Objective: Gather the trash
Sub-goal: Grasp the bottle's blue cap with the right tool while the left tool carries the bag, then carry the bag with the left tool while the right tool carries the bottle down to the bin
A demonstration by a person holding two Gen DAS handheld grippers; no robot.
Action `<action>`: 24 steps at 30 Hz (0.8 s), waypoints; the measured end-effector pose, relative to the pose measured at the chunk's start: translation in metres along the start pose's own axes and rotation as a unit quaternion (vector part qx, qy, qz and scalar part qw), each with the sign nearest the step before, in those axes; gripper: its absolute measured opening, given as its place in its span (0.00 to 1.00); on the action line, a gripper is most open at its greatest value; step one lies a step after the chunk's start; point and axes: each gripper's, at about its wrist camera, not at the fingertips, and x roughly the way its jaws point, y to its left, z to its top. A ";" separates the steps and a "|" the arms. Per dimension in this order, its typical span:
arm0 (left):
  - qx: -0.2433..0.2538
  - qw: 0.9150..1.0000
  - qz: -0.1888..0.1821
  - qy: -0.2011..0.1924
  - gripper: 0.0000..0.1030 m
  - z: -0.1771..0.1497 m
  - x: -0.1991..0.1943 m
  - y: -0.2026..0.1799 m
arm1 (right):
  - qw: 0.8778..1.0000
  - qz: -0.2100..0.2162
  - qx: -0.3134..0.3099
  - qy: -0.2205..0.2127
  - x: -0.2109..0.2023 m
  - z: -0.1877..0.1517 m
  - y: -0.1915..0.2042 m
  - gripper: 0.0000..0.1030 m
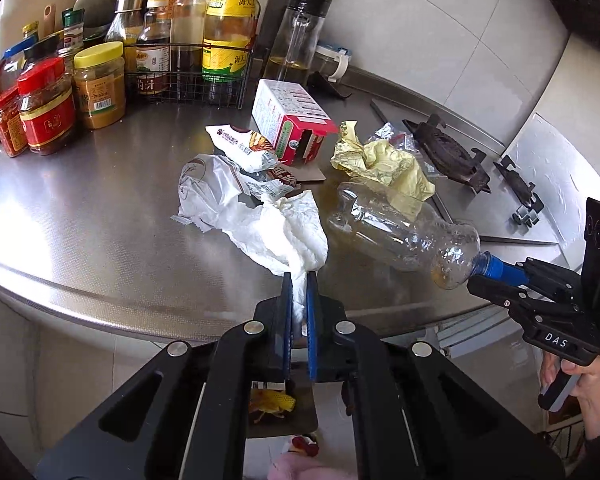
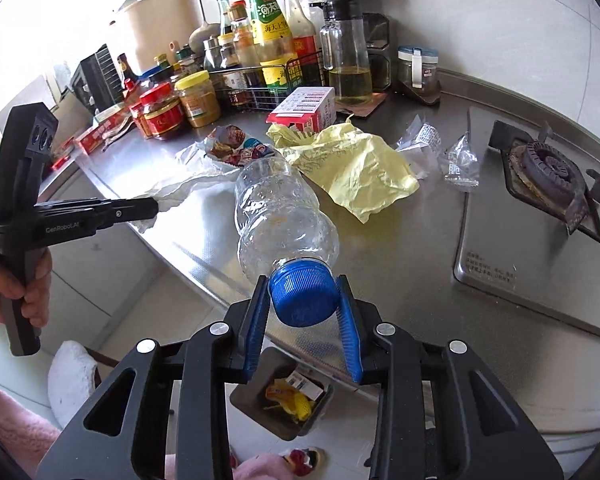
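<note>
Steel table [image 1: 80, 216] is a mess: snack wrappers [image 1: 236, 148], yellow bag [image 1: 384, 160], red carton [image 1: 292, 120], sauce jars [image 1: 48, 108] at the back.

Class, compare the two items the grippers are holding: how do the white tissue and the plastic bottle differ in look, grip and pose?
The white tissue is soft, crumpled and opaque; the plastic bottle is rigid and clear. The left gripper pinches the tissue by one end; the right gripper clamps the bottle's blue cap. The tissue trails onto the counter; the bottle juts out cap-first. Both are gripped trash.
</note>
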 end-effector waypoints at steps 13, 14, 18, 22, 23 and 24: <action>0.035 0.999 -0.027 -0.007 0.04 -0.026 -0.042 -0.021 | 0.999 -0.023 0.020 -0.038 -0.051 -0.025 0.029 0.33; 0.037 0.999 -0.028 -0.007 0.04 -0.029 -0.045 -0.022 | 0.999 -0.023 0.021 -0.042 -0.055 -0.026 0.031 0.33; 0.046 0.998 -0.036 -0.007 0.04 -0.039 -0.054 -0.027 | 0.998 -0.027 0.023 -0.055 -0.067 -0.032 0.043 0.32; 0.055 0.998 -0.043 -0.007 0.04 -0.048 -0.065 -0.031 | 0.997 -0.029 0.021 -0.062 -0.077 -0.037 0.056 0.32; 0.057 0.997 -0.045 -0.007 0.04 -0.051 -0.068 -0.032 | 0.997 -0.030 0.020 -0.064 -0.080 -0.038 0.059 0.32; 0.059 0.997 -0.047 -0.007 0.04 -0.053 -0.070 -0.032 | 0.997 -0.030 0.019 -0.066 -0.082 -0.039 0.062 0.32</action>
